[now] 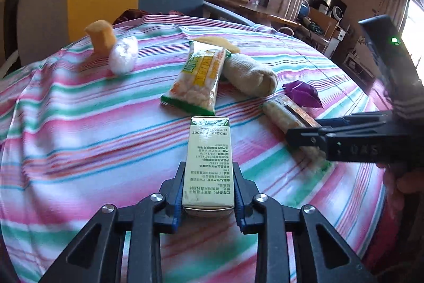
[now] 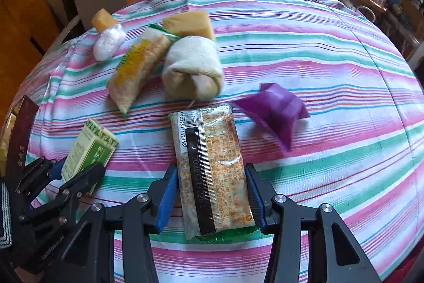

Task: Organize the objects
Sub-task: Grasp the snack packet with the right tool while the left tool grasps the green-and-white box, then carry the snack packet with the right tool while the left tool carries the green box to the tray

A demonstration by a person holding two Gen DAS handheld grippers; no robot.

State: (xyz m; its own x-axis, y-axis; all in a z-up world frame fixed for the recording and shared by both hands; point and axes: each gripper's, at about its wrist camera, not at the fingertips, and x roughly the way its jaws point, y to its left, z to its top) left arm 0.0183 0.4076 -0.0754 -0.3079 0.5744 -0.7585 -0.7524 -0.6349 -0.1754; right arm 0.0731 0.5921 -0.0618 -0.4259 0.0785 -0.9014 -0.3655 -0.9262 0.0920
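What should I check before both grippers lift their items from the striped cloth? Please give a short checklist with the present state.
1. Left gripper fingers press on the green and cream box: ok.
2. Right gripper fingers close on the cracker packet: ok.
3. Box held straight between the fingers, not skewed: ok.
4. Packet held near its middle: not ok, held at its near end, so the far end may droop.
5. Purple pouch is apart from the packet: cannot tell, their corners look very close.
6. Place to put the items: cannot tell, no container is in view.
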